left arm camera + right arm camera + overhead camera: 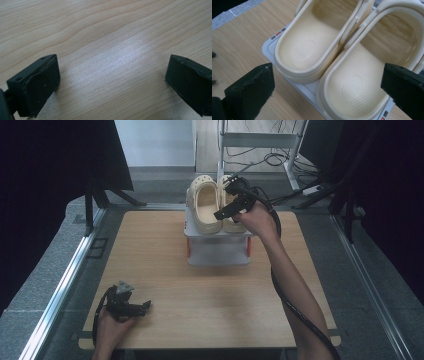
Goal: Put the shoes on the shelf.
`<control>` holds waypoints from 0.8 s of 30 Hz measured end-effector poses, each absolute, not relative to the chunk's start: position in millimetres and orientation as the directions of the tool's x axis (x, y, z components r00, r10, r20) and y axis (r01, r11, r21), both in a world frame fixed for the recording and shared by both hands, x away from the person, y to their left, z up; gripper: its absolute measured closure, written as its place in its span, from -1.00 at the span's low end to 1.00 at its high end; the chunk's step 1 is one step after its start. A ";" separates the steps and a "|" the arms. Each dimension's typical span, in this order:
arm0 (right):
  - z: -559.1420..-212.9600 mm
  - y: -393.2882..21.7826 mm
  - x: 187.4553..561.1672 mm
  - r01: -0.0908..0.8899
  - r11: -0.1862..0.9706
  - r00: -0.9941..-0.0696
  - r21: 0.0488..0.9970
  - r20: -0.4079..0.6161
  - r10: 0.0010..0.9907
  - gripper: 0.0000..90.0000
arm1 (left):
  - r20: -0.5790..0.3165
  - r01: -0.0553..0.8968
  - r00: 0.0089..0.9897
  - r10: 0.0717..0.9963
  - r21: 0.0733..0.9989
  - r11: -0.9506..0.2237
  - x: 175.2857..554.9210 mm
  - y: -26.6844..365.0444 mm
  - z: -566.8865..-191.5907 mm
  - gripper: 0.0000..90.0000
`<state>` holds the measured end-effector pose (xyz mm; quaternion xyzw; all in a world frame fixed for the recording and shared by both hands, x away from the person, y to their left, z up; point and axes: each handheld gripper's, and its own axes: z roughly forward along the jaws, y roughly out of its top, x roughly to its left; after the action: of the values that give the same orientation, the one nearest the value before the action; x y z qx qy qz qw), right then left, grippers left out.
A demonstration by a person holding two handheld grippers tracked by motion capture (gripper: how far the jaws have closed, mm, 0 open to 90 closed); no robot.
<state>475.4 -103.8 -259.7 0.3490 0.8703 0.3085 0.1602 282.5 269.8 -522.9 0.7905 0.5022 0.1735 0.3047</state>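
Two cream clogs stand side by side on a small white stand [217, 249] at the far middle of the wooden table [165, 270]. The left clog [205, 206] [307, 50] is fully exposed from above. My right gripper [226, 211] [327, 91] hovers over the heel end of the right clog [230, 224] [362, 70], jaws wide open and touching nothing. My left gripper [142, 308] [112, 82] lies low over the table near the front left corner, open, with only bare wood [107, 37] between its jaws.
The stand's top [269, 48] carries small coloured labels along its edge. A metal frame [260, 140] and loose cables [280, 157] stand on the floor behind the table. Dark curtains hang at both sides. The right gripper's cable [295, 310] trails along the forearm.
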 end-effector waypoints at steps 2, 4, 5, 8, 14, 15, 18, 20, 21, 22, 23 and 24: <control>-260.9 -107.1 471.4 0.502 0.563 -0.709 0.656 -0.060 0.703 -1.00 | -0.031 0.688 0.435 0.900 0.656 -0.310 282.5 269.7 -523.0 -1.00; -262.9 -112.2 466.1 0.487 0.565 -0.716 0.666 -0.066 0.695 -1.00 | -0.032 0.688 0.435 0.900 0.656 -0.310 282.5 269.8 -523.0 -1.00; -263.7 -113.9 464.8 0.485 0.565 -0.719 0.668 -0.064 0.692 -1.00 | -0.032 0.688 0.435 0.900 0.656 -0.310 282.5 269.7 -522.9 -1.00; -266.5 -119.6 458.8 0.468 0.571 -0.729 0.674 -0.070 0.681 -1.00 | -0.032 0.688 0.435 0.900 0.656 -0.309 282.5 269.8 -522.9 -1.00; -270.9 -133.4 441.3 0.447 0.562 -0.740 0.696 -0.065 0.669 -1.00 | -0.028 0.686 0.437 0.899 0.657 -0.312 282.7 269.9 -523.0 -1.00; -271.4 -135.7 437.9 0.445 0.559 -0.740 0.700 -0.063 0.669 -1.00 | -0.030 0.686 0.437 0.899 0.657 -0.312 282.8 270.0 -523.0 -1.00; -273.4 -142.4 427.5 0.434 0.568 -0.749 0.700 -0.070 0.659 -1.00 | -0.029 0.686 0.437 0.899 0.657 -0.313 282.7 270.0 -522.9 -1.00; -274.4 -147.2 420.7 0.425 0.572 -0.752 0.701 -0.078 0.655 -1.00 | -0.028 0.686 0.435 0.900 0.658 -0.311 282.7 269.8 -523.1 -1.00; -275.0 -150.4 416.3 0.421 0.570 -0.752 0.705 -0.079 0.654 -1.00 | -0.030 0.686 0.436 0.900 0.658 -0.311 282.8 269.8 -523.1 -1.00; -275.4 -152.9 412.9 0.421 0.571 -0.754 0.705 -0.078 0.652 -1.00 | -0.030 0.686 0.436 0.900 0.658 -0.310 282.8 269.8 -523.1 -1.00; -275.8 -155.6 409.5 0.417 0.571 -0.754 0.707 -0.082 0.652 -1.00 | -0.030 0.686 0.435 0.900 0.658 -0.310 282.8 269.8 -523.1 -1.00; -276.3 -158.2 406.0 0.415 0.572 -0.755 0.708 -0.083 0.650 -1.00 | -0.029 0.686 0.435 0.900 0.658 -0.310 282.8 269.8 -523.1 -1.00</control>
<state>406.0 -158.2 -276.3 0.3060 0.8701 0.3470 0.1699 282.8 269.8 -523.1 0.7903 0.5016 0.1751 0.3053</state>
